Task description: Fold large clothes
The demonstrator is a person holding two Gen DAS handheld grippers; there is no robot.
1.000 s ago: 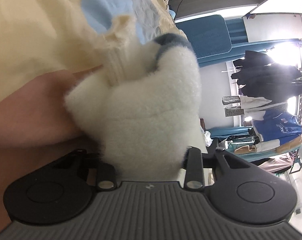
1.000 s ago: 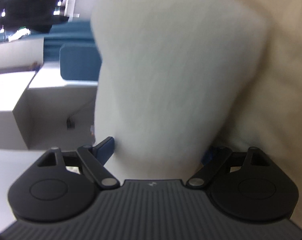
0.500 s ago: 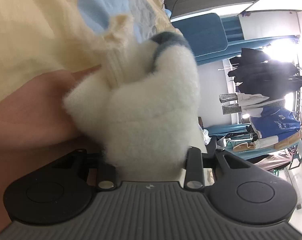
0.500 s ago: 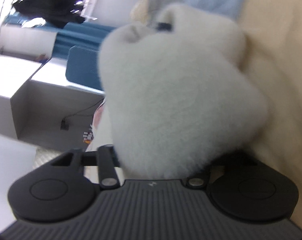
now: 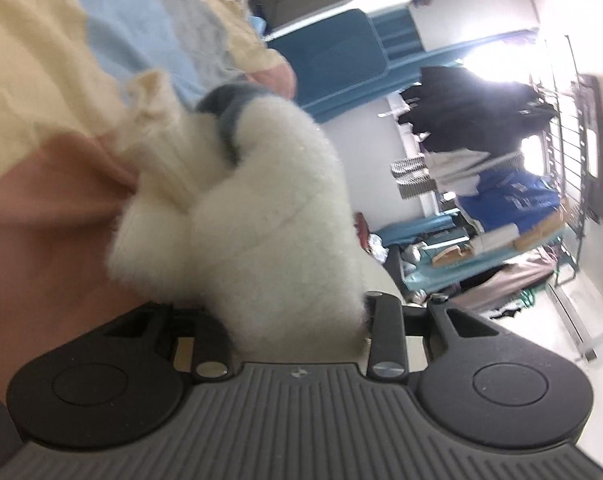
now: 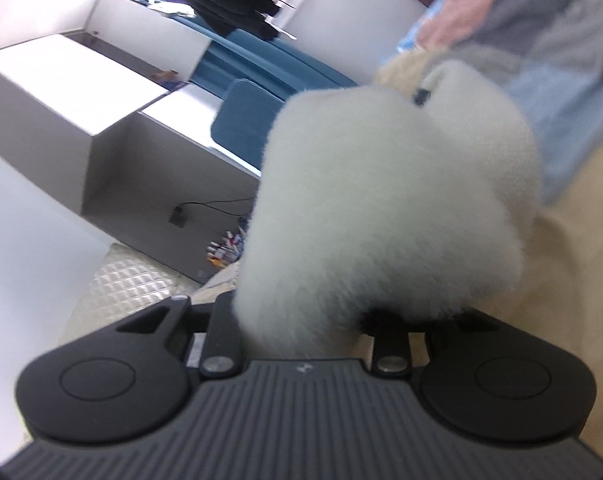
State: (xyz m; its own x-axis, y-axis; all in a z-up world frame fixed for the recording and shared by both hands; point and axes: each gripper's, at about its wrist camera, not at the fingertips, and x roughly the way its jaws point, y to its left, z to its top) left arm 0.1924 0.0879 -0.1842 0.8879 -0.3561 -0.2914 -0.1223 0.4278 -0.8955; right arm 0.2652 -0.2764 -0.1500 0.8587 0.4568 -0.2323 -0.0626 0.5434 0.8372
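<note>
A thick white fleece garment [image 5: 269, 216] fills the middle of the left wrist view, bunched, with a grey-blue trim at its top. My left gripper [image 5: 293, 288] is shut on a fold of it; the fingers are buried in the fleece. In the right wrist view the same white fleece garment [image 6: 389, 208] bulges between the jaws, and my right gripper [image 6: 313, 312] is shut on it, fingertips hidden. Both views are tilted sideways. The garment lies against a patchwork bedcover [image 5: 41, 80] of cream, light blue and pink.
The patchwork bedcover [image 6: 573, 92] runs along the right of the right wrist view. A blue upholstered chair [image 5: 333, 64], a clothes rack with dark garments [image 5: 473, 108] and a wire shelf [image 5: 573, 128] stand behind. White cabinets [image 6: 101, 104] and a quilted mat [image 6: 129, 284] show on the right wrist's left.
Both grippers have swung with the fleece still held. The right wrist view has turned, showing more room and blue patchwork. The left view has shifted, showing more of the bedcover and the room.
</note>
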